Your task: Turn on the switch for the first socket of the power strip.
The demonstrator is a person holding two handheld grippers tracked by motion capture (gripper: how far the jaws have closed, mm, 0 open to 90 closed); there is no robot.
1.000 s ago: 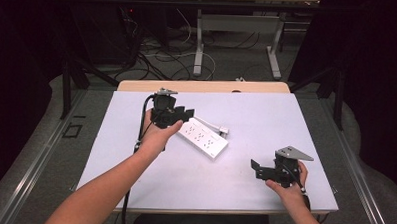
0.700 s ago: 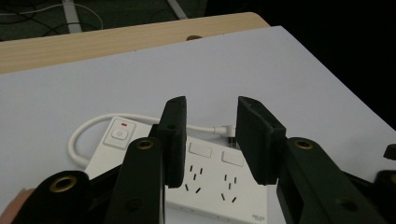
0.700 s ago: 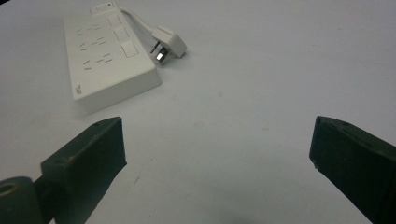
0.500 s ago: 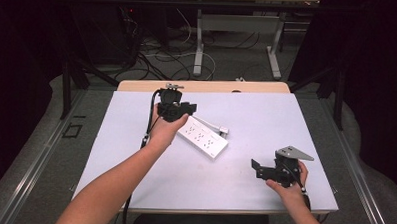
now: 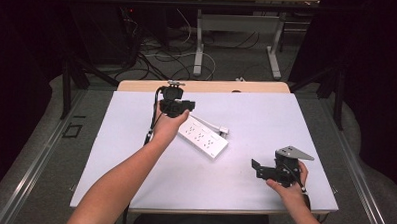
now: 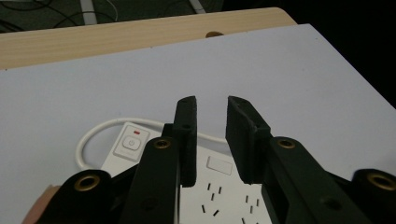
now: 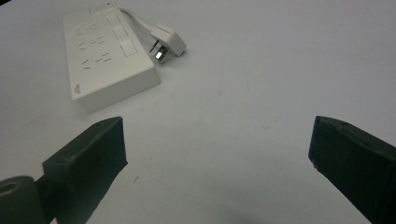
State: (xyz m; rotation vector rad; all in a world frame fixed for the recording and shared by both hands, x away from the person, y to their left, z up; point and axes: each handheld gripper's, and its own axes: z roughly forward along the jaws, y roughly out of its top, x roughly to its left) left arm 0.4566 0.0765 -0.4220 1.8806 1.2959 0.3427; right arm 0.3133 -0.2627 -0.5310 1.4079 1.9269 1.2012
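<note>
Power strip [image 5: 204,137]: white, flat on the white table sheet [image 5: 266,114], lying diagonally near the middle; switch end toward the far edge
Cord and plug [image 7: 167,43]: short loop off the switch end; plug lies loose on the sheet just beside the strip, in no socket
Left gripper [image 6: 210,135]: above the strip's far end, jaws nearly together with a narrow gap, nothing between them
Right gripper [image 7: 215,154]: near the front right corner, well apart from the strip, jaws spread wide, empty
Progress: early, by my reading; strip not yet grasped, plug untouched
Left to do: close on the strip or plug, then handle it
</note>
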